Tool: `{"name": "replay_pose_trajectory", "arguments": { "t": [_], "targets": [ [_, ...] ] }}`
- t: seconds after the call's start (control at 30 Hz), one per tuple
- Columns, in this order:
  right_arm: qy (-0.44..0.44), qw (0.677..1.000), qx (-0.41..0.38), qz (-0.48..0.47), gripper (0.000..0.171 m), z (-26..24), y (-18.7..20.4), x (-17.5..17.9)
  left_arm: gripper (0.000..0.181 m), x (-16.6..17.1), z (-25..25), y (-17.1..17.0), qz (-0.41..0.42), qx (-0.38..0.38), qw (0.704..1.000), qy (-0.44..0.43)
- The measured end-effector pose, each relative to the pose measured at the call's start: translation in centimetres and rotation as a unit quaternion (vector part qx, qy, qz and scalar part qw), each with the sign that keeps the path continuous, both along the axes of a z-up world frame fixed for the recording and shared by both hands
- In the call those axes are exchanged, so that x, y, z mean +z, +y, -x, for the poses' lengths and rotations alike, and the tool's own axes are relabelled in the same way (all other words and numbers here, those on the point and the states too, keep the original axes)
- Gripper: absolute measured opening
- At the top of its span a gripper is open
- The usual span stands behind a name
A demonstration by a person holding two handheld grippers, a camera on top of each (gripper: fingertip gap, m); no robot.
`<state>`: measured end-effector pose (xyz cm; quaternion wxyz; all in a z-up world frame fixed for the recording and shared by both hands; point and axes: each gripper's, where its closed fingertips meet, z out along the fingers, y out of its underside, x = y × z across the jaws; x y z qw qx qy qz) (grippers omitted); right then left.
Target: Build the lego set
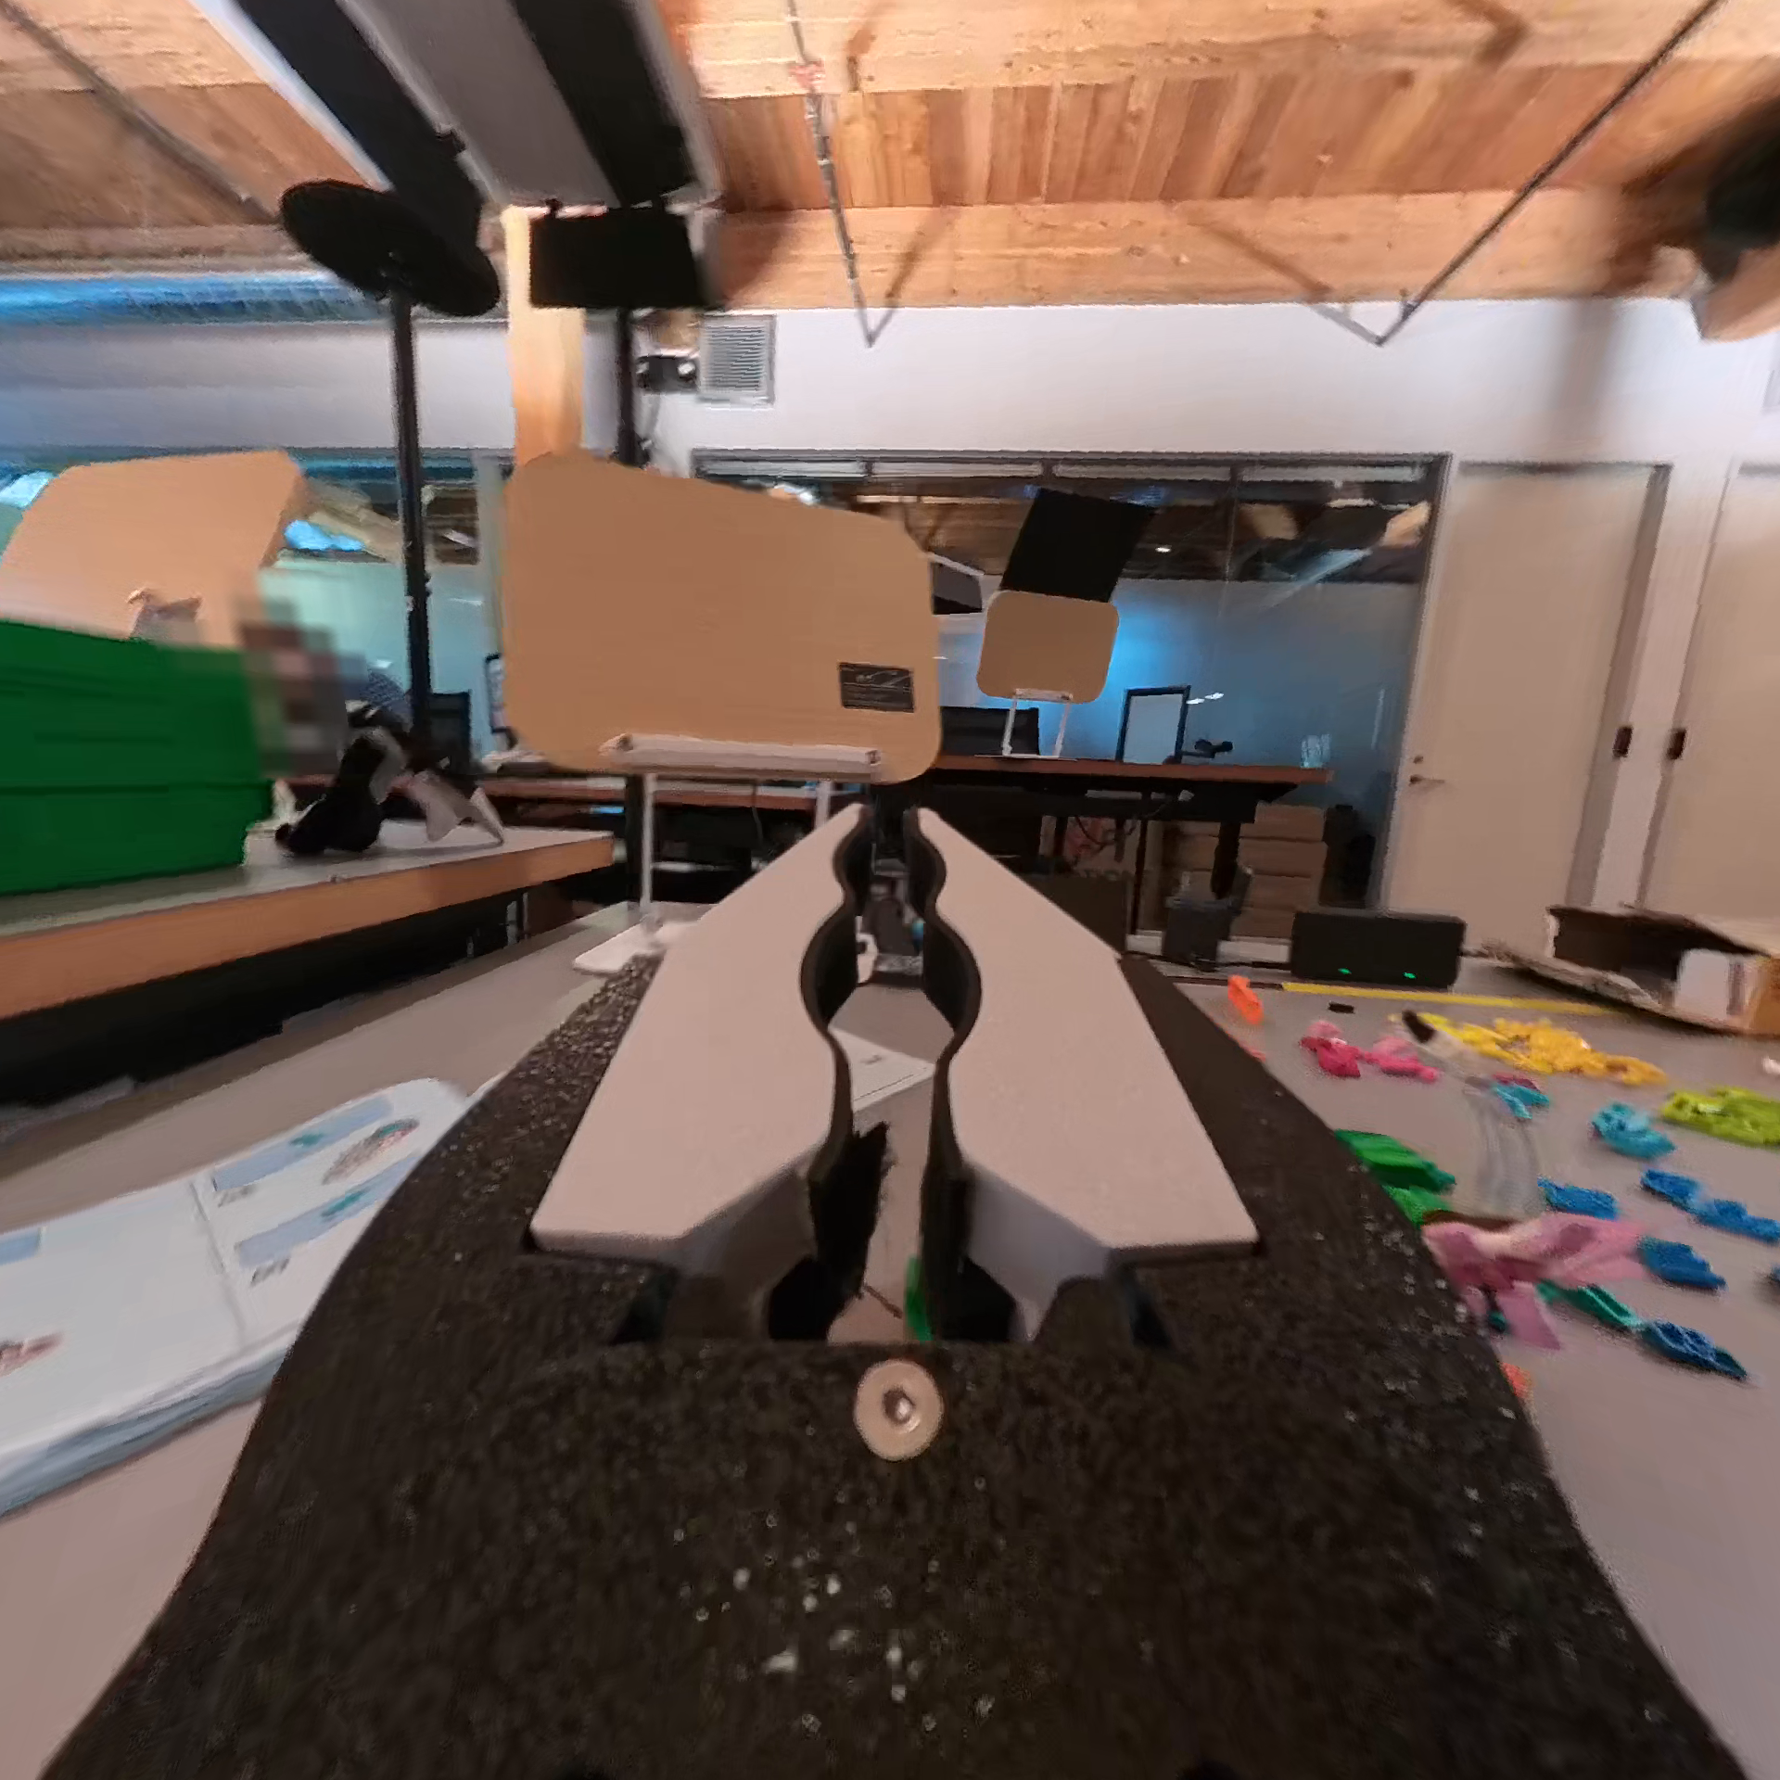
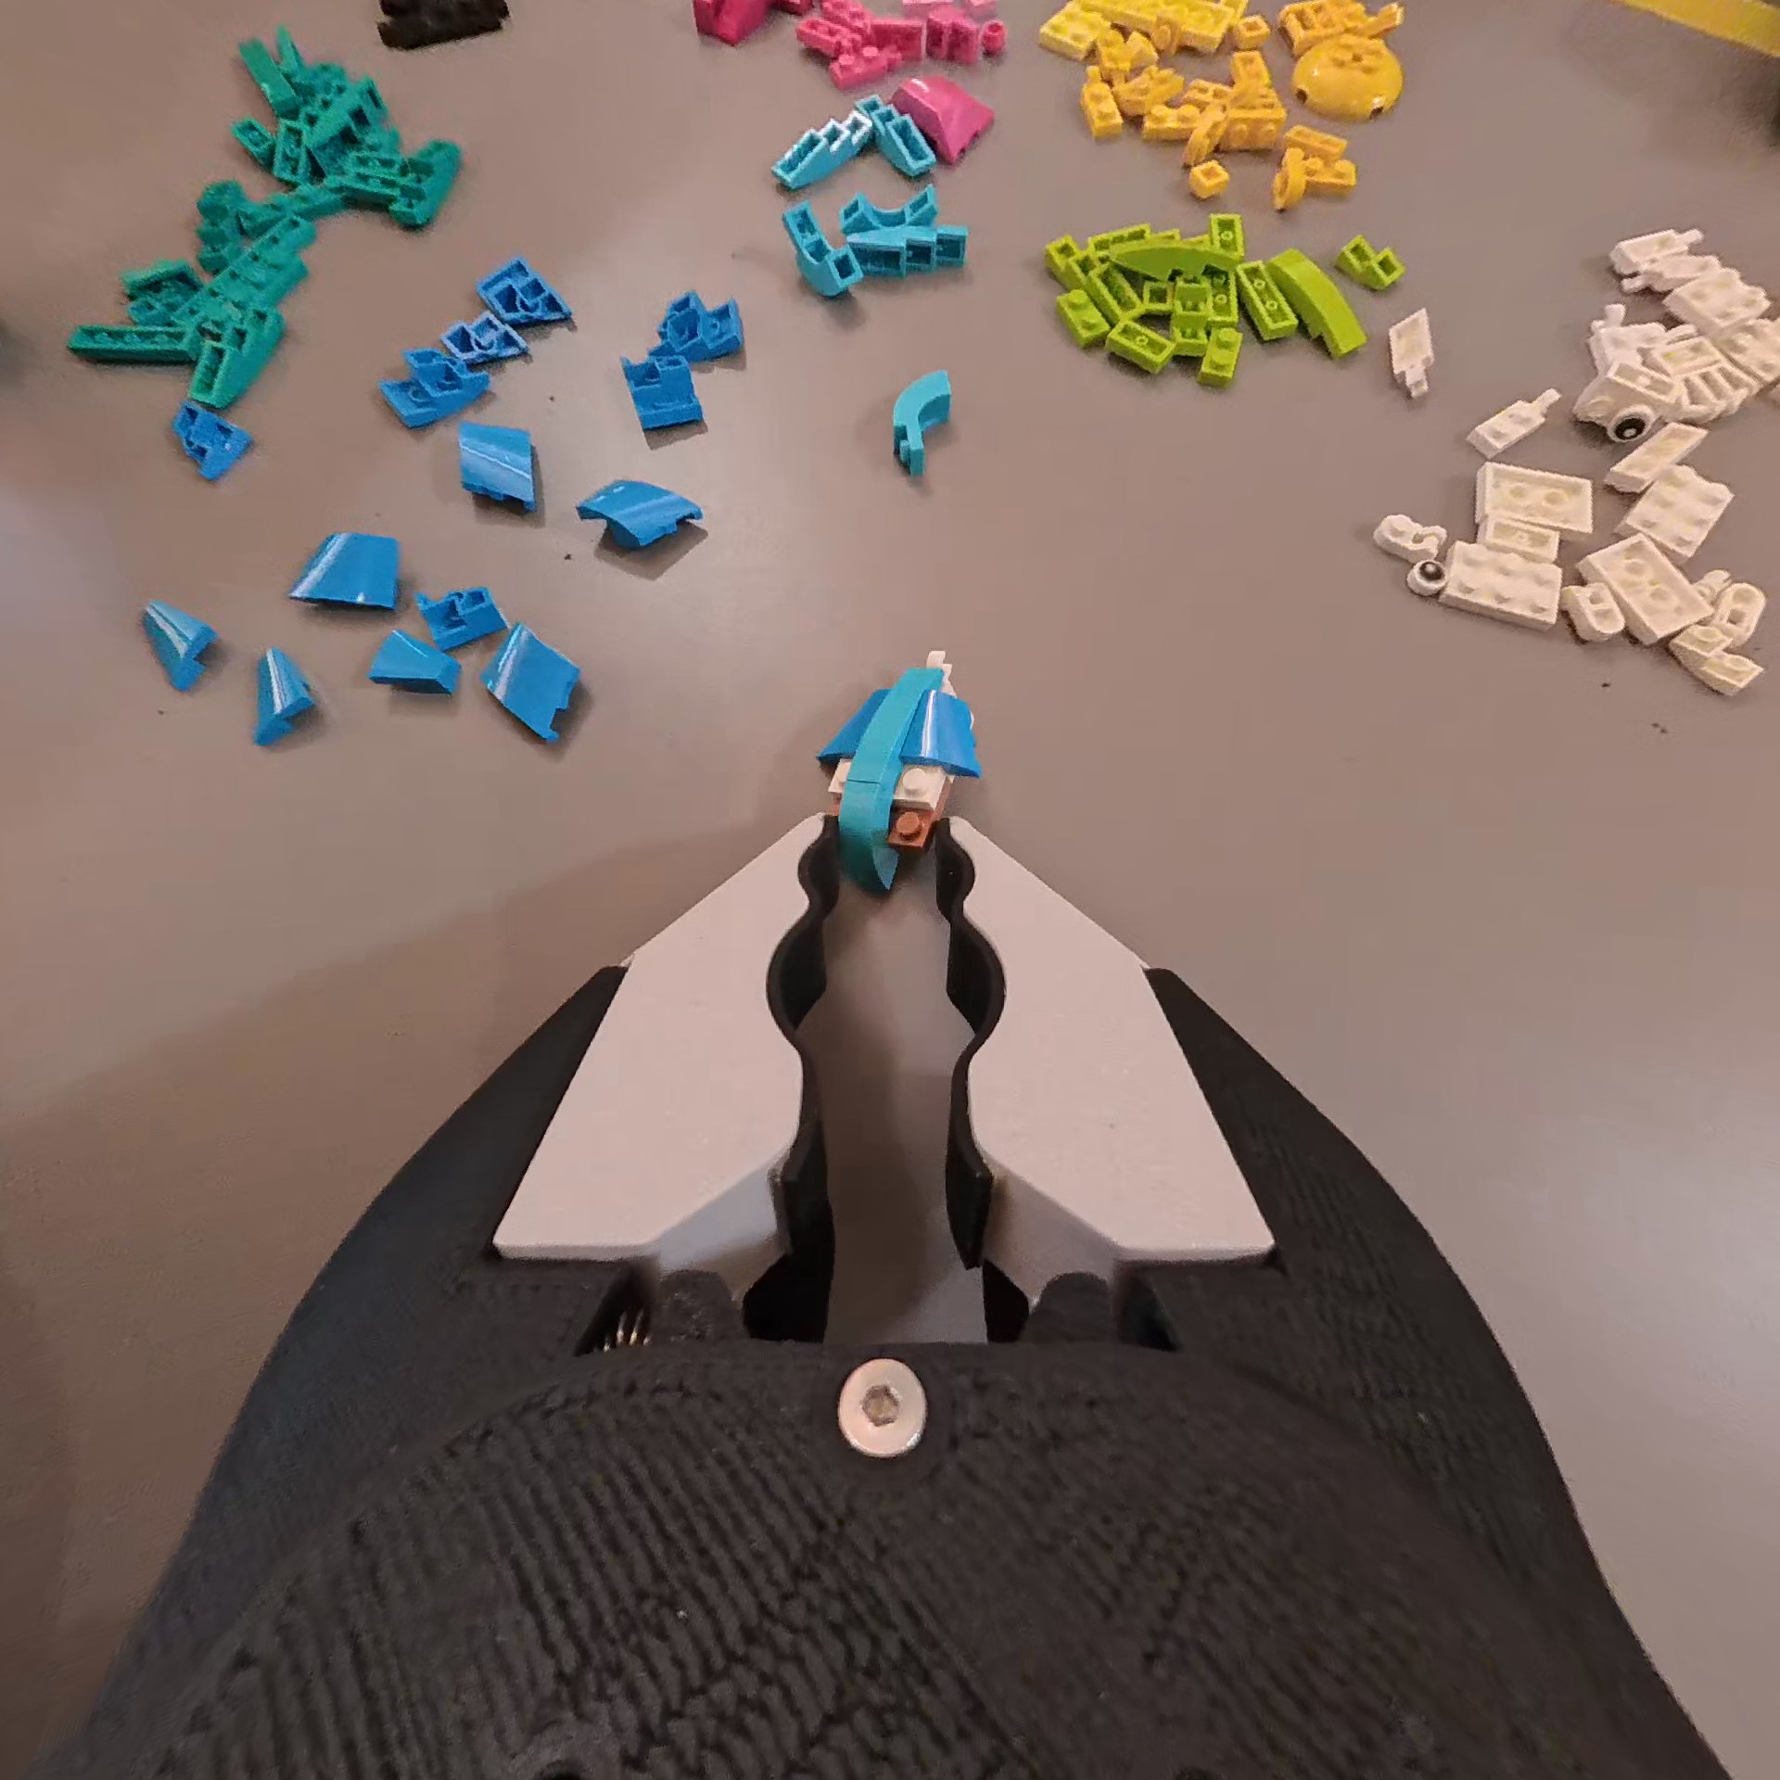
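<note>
In the right wrist view my right gripper [image 2: 884,833] is shut on a small lego assembly [image 2: 901,746] of blue, teal, white and brown pieces, held at its fingertips just above the grey table [image 2: 1156,867]. Loose bricks lie ahead, sorted by colour: blue [image 2: 520,462], dark green [image 2: 260,231], teal [image 2: 867,222], lime [image 2: 1204,289], yellow [image 2: 1223,87], pink [image 2: 886,39], white [image 2: 1618,501]. A single teal curved piece [image 2: 920,419] lies alone. In the left wrist view my left gripper [image 1: 888,819] is shut and empty, raised and pointing level across the room.
In the left wrist view an instruction booklet [image 1: 193,1252] lies on the table at the left, and brick piles [image 1: 1637,1156] with a pink bag [image 1: 1531,1252] at the right. A small lamp-like stand [image 1: 713,626] rises beyond the fingertips. A cardboard box [image 1: 1676,963] sits far right. The gap from one gripper's tips to the other's is roughly 45 centimetres.
</note>
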<state>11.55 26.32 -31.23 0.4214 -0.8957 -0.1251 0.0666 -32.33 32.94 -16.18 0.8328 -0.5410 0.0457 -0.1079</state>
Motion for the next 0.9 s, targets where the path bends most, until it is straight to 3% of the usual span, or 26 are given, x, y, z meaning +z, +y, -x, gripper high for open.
{"name": "replay_pose_trajectory", "arguments": {
  "t": [0.1,0.17,0.27,0.33,0.4,0.63,0.7,0.9],
  "targets": [
    [0.047,0.998,0.043,-0.016,0.018,0.9,0.3,1.3,0.001,2.1,-4.6,-1.6,-0.033,-0.056,0.996,0.063],
    [0.096,0.989,0.099,-0.046,0.018,2.6,0.6,3.5,0.002,3.3,-9.1,-2.9,-0.043,-0.140,0.985,0.094],
    [0.197,0.959,0.194,-0.055,0.018,6.0,0.9,6.9,0.015,3.2,-16.5,-5.6,-0.041,-0.311,0.936,0.161],
    [0.283,0.921,0.268,-0.020,0.018,8.4,0.7,9.1,0.036,1.6,-20.0,-6.4,-0.033,-0.368,0.902,0.224],
    [0.342,0.882,0.324,0.027,0.017,10.3,0.6,10.5,0.052,-0.1,-22.5,-6.5,-0.048,-0.372,0.877,0.299],
    [0.362,0.806,0.446,0.140,0.017,15.3,0.1,10.9,0.058,-3.7,-27.4,-5.6,-0.125,-0.308,0.808,0.487],
    [0.355,0.796,0.467,0.150,0.018,16.0,-0.2,10.9,0.053,-4.0,-27.4,-5.2,-0.133,-0.292,0.801,0.506],
    [0.352,0.784,0.485,0.159,0.017,16.5,-0.4,10.8,0.014,-3.8,-27.1,-5.5,-0.160,-0.281,0.794,0.515]
  ]
}}
